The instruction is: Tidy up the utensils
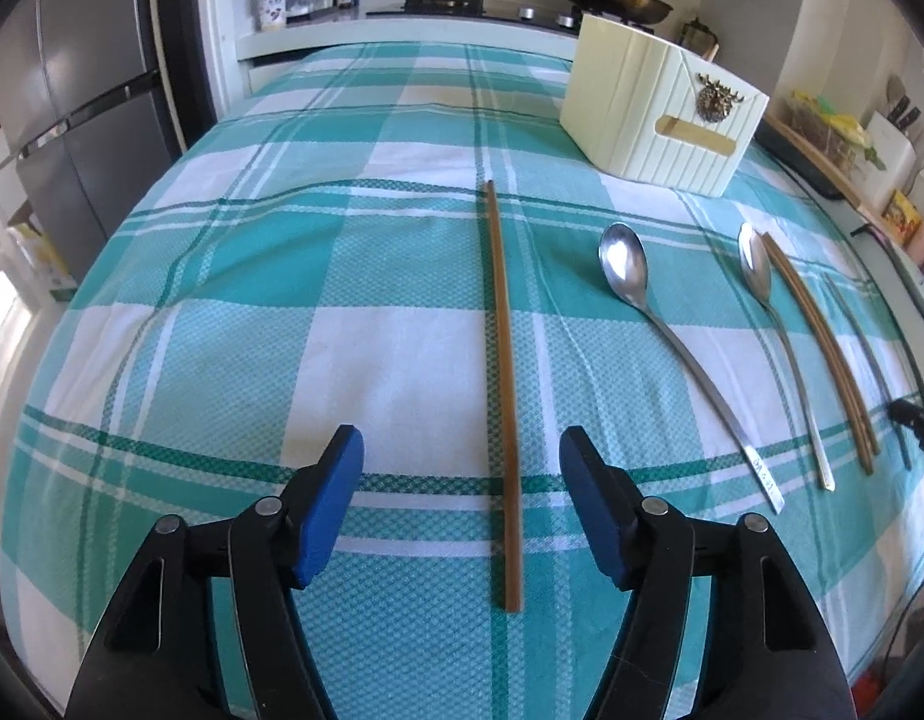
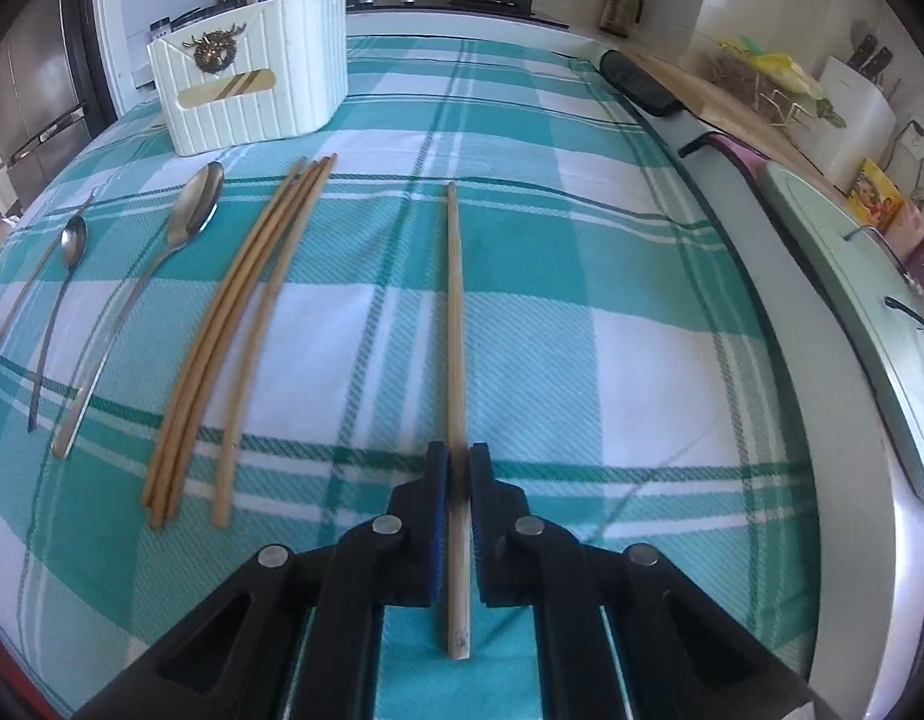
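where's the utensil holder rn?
The cream utensil holder stands at the far end of the checked tablecloth, near the stove: upper right in the left wrist view, upper left in the right wrist view, just beyond the two spoons' bowls.

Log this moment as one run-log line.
left claw: open over single chopstick | right claw: shut on chopstick | spoons, chopstick bundle: on cloth | holder: upright

Daylight is falling evenly over the checked tablecloth [image 1: 222,312], casting only faint shadows, and glare is glinting off the spoon bowl [image 1: 623,258]. Fisheye distortion is bending the edges, where dark vignetting is creeping in.
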A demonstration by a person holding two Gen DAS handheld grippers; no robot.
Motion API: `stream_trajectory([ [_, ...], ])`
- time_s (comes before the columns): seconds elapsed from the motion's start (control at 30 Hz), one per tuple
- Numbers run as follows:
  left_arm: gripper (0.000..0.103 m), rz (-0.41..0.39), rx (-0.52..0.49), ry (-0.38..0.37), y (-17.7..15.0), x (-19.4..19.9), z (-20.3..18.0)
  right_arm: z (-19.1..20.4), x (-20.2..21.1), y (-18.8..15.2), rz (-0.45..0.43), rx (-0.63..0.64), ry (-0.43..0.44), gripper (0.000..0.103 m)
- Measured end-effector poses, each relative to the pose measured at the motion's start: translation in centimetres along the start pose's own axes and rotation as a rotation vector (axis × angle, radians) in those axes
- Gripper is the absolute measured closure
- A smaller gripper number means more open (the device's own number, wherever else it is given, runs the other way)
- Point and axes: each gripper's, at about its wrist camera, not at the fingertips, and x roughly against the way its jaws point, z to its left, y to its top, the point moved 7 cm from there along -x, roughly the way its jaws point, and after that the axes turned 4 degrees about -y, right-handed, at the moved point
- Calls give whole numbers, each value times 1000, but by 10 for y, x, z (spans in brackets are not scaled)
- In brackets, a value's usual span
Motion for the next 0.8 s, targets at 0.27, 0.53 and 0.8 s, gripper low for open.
stream_trajectory([
  [0.27, 15, 5, -44, 48, 5, -17, -9, -15, -2, -2, -72, -58, 54, 58],
  [0.53, 0, 36, -55, 70, 3, -24, -6, -12, -7, 2, -122, -65, 83, 51],
  [0.8, 0, 44, -56, 74, 4, -25, -5, -13, -7, 3, -124, -71, 90, 49],
])
